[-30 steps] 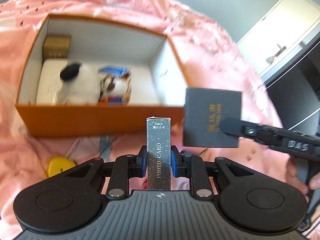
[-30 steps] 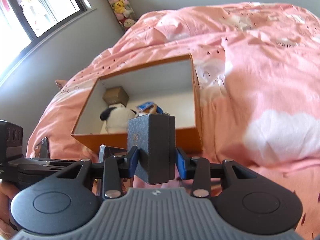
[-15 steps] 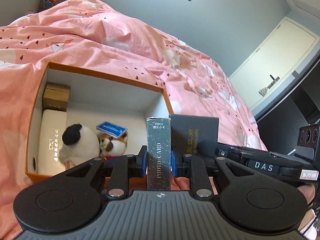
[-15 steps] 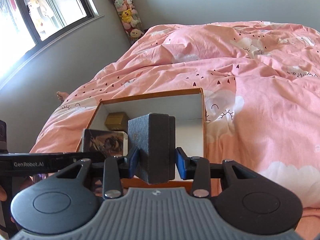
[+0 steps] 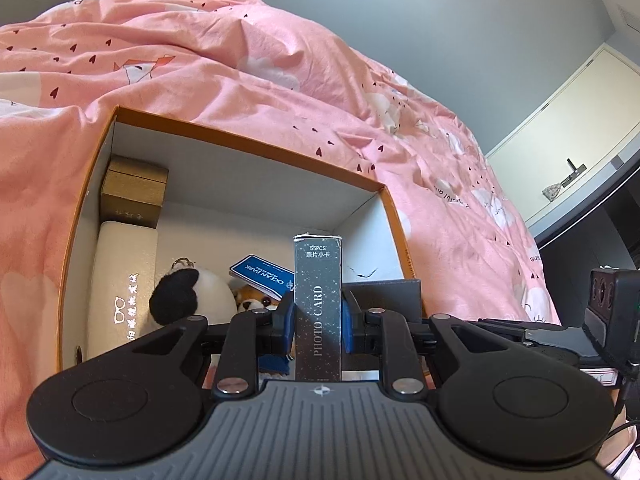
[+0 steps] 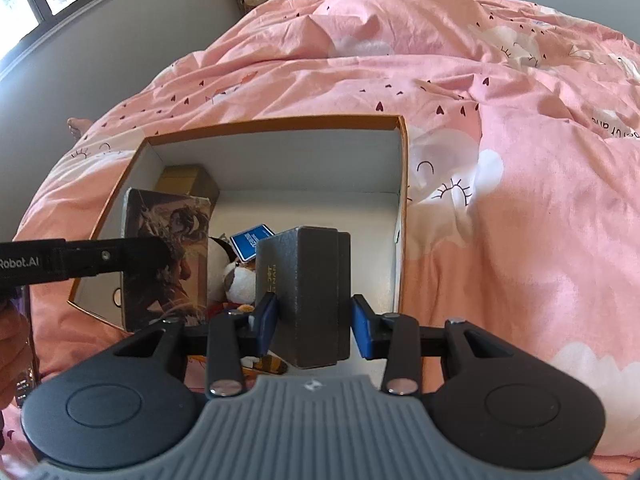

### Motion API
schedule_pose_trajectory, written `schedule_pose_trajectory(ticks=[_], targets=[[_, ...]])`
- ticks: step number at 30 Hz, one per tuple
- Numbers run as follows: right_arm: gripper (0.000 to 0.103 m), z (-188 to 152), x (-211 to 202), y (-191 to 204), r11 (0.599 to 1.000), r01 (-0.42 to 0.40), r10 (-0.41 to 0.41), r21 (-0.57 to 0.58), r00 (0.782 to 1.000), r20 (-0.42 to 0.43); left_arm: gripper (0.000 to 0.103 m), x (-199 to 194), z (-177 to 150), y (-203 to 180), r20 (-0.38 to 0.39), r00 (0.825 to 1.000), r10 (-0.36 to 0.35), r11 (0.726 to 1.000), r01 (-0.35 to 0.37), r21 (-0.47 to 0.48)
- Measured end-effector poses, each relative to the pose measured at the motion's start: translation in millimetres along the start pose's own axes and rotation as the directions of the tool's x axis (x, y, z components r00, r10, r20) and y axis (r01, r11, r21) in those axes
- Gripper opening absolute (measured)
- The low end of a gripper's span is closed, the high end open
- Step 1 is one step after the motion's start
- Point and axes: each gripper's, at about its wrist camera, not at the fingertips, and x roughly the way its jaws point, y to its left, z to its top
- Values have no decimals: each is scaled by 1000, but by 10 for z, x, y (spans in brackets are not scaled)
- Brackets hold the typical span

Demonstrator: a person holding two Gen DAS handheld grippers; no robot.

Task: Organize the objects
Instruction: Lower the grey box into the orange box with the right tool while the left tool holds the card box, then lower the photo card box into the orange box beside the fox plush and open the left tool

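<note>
Over the pink heart-printed duvet (image 5: 280,92), an open orange cardboard box with white inner walls (image 5: 256,146) lies on the bed. At its far left corner stands a small brown carton (image 5: 134,192), with a long cream case (image 5: 120,280) in front of it. Next come a black-and-white plush toy (image 5: 192,300) and a blue card pack (image 5: 262,278) resting above a brown-and-white plush. The left gripper (image 5: 318,320) tilts downward over the box's near edge, its blue pads clamped on a tall, narrow silvery-black box printed PHOTO CARD (image 5: 318,304), held upright. To its right, the right gripper (image 6: 314,316) angles more steeply down, its pads pressed against a dark grey rectangular box with gold lettering (image 6: 308,292), poised over the right half of the orange box.
</note>
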Motion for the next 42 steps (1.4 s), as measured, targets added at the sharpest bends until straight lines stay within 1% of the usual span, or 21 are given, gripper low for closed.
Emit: schedule_pose_trajectory(ticks=[3, 7, 12, 16, 18, 22, 25, 26, 28, 32, 33, 34, 35, 36, 37, 40, 42], targets=[[42, 20, 145, 1, 1000, 15, -15, 6, 998, -53, 25, 65, 32, 62, -18, 1000, -1, 1000, 1, -9], [42, 55, 314, 18, 1000, 8, -6, 15, 993, -117, 25, 136, 75, 121, -36, 999, -10, 1000, 9, -21], [41, 90, 468, 53, 1000, 2, 3, 23, 978, -210, 25, 190, 118, 163, -51, 998, -25, 999, 23, -25], [40, 117, 534, 114, 1000, 1, -6, -18, 965, -261, 25, 190, 140, 188, -53, 998, -38, 999, 36, -30], [39, 144, 544, 119, 1000, 3, -10, -27, 957, -289, 25, 169, 147, 186, -50, 998, -45, 999, 43, -27], [37, 238, 504, 76, 999, -19, 8, -31, 943, -334, 25, 139, 172, 156, -44, 997, -58, 998, 57, -19], [36, 289, 594, 53, 999, -21, 7, -29, 917, -398, 25, 155, 194, 121, -43, 997, -67, 998, 67, -14], [36, 292, 626, 61, 999, -15, -2, -39, 912, -409, 25, 159, 196, 116, -44, 997, -68, 998, 68, -13], [41, 303, 642, 102, 998, -5, -23, -69, 913, -407, 25, 163, 197, 116, -44, 997, -68, 998, 67, -14], [40, 285, 555, 207, 983, 52, -114, -179, 927, -356, 25, 176, 211, 113, -47, 997, -64, 998, 63, -15], [36, 278, 533, 220, 978, 58, -126, -199, 929, -349, 25, 175, 209, 114, -47, 997, -65, 998, 64, -14], [30, 270, 509, 228, 975, 61, -134, -214, 929, -344, 25, 177, 210, 113, -46, 997, -67, 998, 66, -13], [27, 266, 488, 230, 972, 64, -140, -226, 930, -341, 25, 180, 213, 108, -46, 997, -69, 998, 68, -12], [21, 261, 469, 228, 969, 66, -146, -237, 931, -336, 25, 182, 211, 108, -46, 996, -70, 997, 70, -11], [18, 256, 461, 227, 965, 71, -155, -251, 930, -334, 25, 185, 213, 101, -47, 996, -71, 997, 71, -10], [14, 221, 498, 224, 951, 97, -198, -292, 920, -337, 25, 191, 213, 94, -48, 996, -76, 997, 75, -4], [14, 189, 534, 243, 937, 111, -228, -332, 913, -338, 25, 195, 221, 81, -49, 996, -79, 997, 79, -1]])
